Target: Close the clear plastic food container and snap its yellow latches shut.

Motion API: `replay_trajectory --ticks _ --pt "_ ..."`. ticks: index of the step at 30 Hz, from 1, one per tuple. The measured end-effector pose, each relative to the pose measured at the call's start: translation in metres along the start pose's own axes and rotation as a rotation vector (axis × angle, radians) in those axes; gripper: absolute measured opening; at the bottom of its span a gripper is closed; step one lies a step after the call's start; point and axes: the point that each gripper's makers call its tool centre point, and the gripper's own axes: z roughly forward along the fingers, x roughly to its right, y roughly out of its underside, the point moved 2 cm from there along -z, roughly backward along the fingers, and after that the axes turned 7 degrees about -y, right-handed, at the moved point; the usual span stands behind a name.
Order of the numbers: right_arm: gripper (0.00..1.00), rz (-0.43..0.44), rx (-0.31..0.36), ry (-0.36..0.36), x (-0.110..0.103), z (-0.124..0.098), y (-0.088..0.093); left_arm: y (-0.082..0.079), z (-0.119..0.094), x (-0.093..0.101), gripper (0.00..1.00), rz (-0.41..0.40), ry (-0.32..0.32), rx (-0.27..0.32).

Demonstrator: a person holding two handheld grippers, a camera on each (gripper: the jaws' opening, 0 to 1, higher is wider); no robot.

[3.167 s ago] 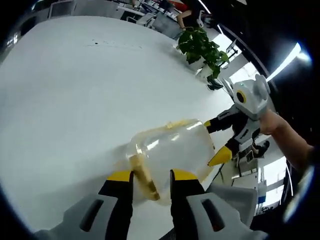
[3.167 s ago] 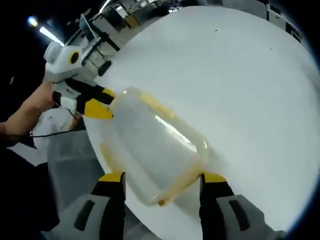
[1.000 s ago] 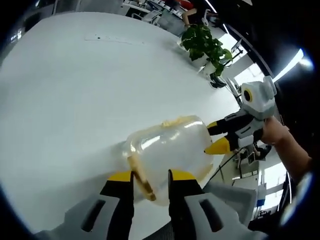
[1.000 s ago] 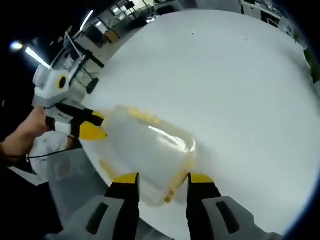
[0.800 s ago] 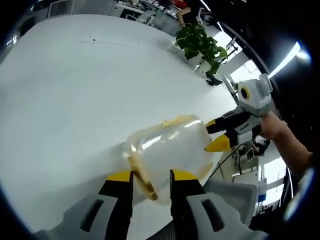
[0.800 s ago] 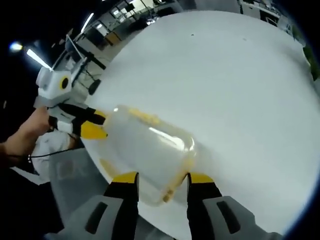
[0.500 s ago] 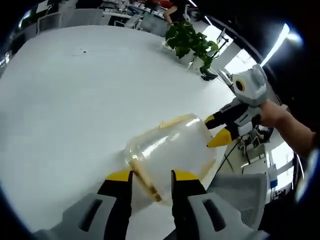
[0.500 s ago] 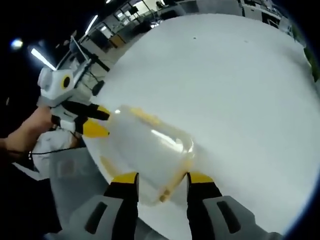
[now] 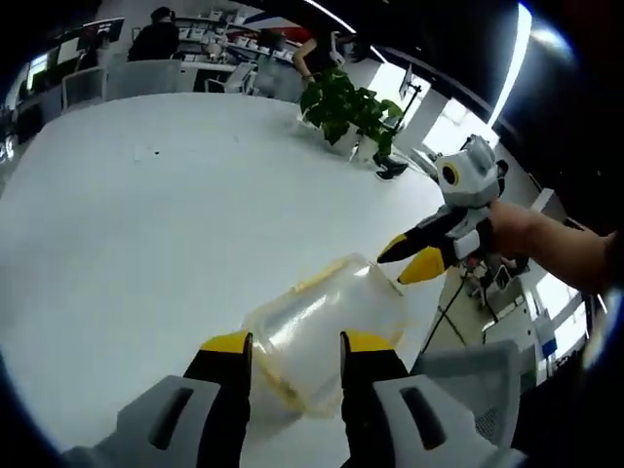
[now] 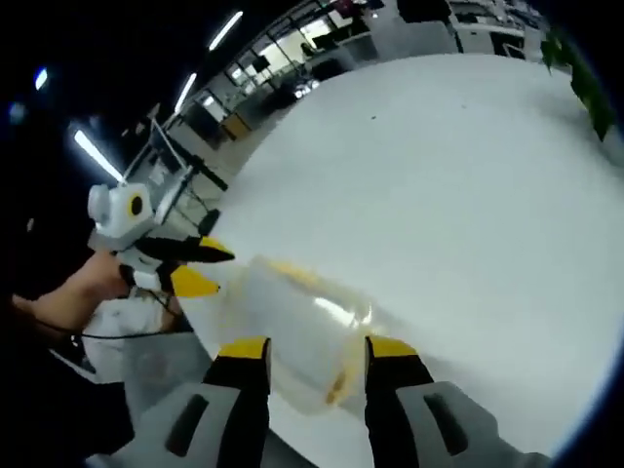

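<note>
While both tools gape empty, the container (image 9: pixel 327 336) lies between the left tool (image 9: pixel 290 343) and right tool (image 10: pixel 307 347).

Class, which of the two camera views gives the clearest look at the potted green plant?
The left gripper view: the potted green plant stands whole and in focus at the far edge of the white table, leaves and pot both visible. The right gripper view catches just a few cropped leaves at its upper right edge.
</note>
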Motion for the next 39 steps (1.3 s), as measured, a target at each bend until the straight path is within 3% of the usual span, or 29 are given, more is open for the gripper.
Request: replay_trajectory --ticks 4,8,11,16,20,23,29,32,39 --pt "0.35 -0.016 0.007 0.001 -0.006 0.0 -0.003 -0.009 0.003 0.006 0.34 -0.008 0.012 0.009" --pt "0.32 -0.073 -0.048 0.02 -0.006 0.006 0.004 -0.005 0.005 0.011 0.33 0.004 0.019 -0.009" --pt "0.31 -0.119 -0.093 0.027 -0.007 0.009 0.009 0.006 0.006 0.016 0.32 0.097 0.043 -0.065" --pt "0.31 -0.222 -0.118 0.014 -0.016 0.014 0.005 0.007 0.006 0.023 0.33 0.186 0.073 -0.085" --pt "0.31 -0.374 -0.192 0.016 -0.019 0.019 0.006 0.011 0.006 0.03 0.35 0.35 0.095 -0.105" --pt "0.32 -0.432 -0.236 0.019 -0.021 0.021 0.007 0.016 0.007 0.032 0.37 0.511 0.087 -0.144" --pt "0.32 -0.537 -0.317 0.029 -0.024 0.028 0.009 0.018 0.011 0.038 0.37 0.57 0.095 -0.162" --pt "0.32 -0.556 -0.333 0.029 -0.025 0.034 0.01 0.021 0.014 0.037 0.37 0.626 0.104 -0.182" --pt "0.32 -0.691 -0.425 0.009 -0.025 0.037 0.016 0.024 0.017 0.037 0.37 0.761 0.133 -0.191"
